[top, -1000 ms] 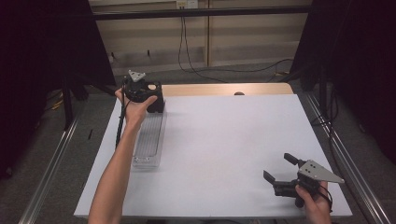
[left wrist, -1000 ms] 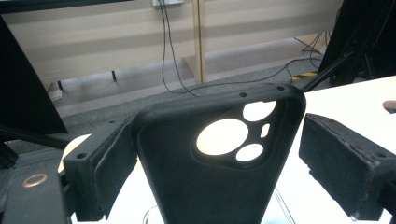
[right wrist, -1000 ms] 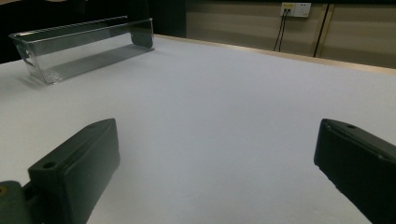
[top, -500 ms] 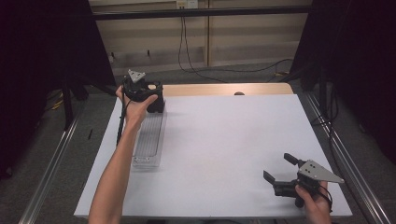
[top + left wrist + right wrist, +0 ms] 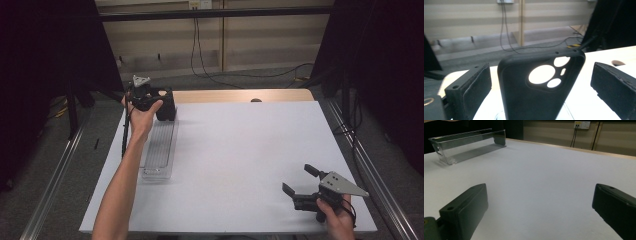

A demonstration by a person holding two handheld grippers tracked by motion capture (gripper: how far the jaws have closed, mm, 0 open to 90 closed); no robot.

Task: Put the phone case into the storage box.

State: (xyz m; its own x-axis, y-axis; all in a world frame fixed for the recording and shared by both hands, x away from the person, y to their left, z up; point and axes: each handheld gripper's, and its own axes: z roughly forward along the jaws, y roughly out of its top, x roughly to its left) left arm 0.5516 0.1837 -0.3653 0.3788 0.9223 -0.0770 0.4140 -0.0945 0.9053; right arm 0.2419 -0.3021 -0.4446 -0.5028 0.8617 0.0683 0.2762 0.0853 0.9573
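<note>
While the right gripper (image 5: 300,186) is resting at the table's (image 5: 240,150) near right corner, jaws spread wide and gripping nothing, bare white surface is lying ahead of it. Farther off, the clear tray (image 5: 160,147) is sitting along the left edge. At its far end the phone case (image 5: 541,87) is standing upright between the left gripper's (image 5: 162,105) parted jaws, untouched; its foot is cut off, the tray beneath barely showing.

No text, label or number is legible anywhere.
</note>
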